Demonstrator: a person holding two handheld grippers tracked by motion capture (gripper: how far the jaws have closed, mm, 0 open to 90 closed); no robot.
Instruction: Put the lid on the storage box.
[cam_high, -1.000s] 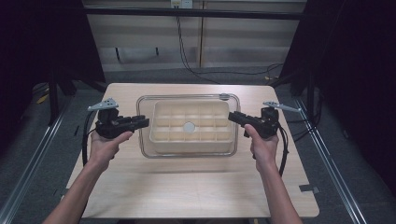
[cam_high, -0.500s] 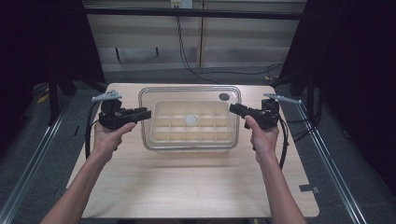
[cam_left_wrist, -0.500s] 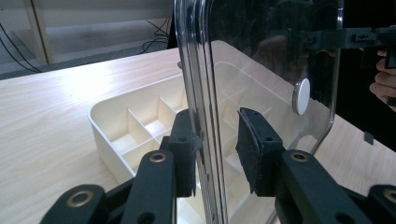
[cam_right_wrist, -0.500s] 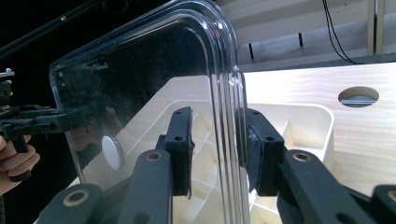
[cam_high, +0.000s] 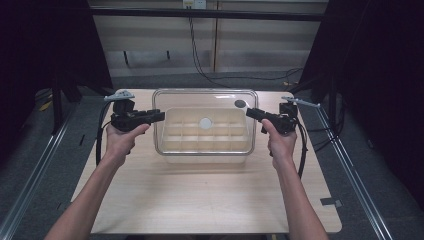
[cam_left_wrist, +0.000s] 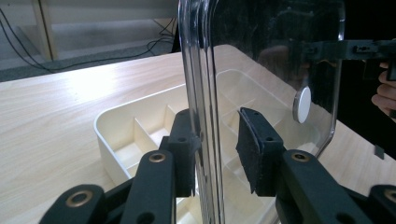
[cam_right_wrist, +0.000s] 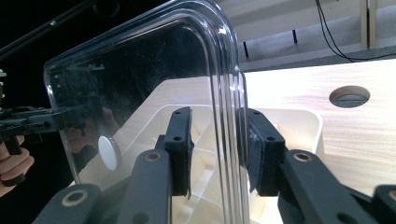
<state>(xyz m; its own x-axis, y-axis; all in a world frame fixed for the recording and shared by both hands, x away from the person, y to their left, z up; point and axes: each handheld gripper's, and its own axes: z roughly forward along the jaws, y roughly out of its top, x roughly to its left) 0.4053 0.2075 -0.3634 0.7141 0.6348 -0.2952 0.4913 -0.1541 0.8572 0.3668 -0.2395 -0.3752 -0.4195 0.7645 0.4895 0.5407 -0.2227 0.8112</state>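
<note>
2 grippers hold 1 clear lid (cam_high: 205, 120) above cream divided tray (cam_high: 205, 142) on table (cam_high: 200, 200). Left gripper (cam_high: 159, 116): fingers (cam_left_wrist: 184, 144) straddle the lid's left edge, slightly apart. Right gripper (cam_high: 250, 113): fingers (cam_right_wrist: 180, 144) straddle its right edge, nearly closed.

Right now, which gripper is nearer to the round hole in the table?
Right. The right gripper sits just beside the hole, at the clear lid's right edge; the left gripper is across the lid.
</note>
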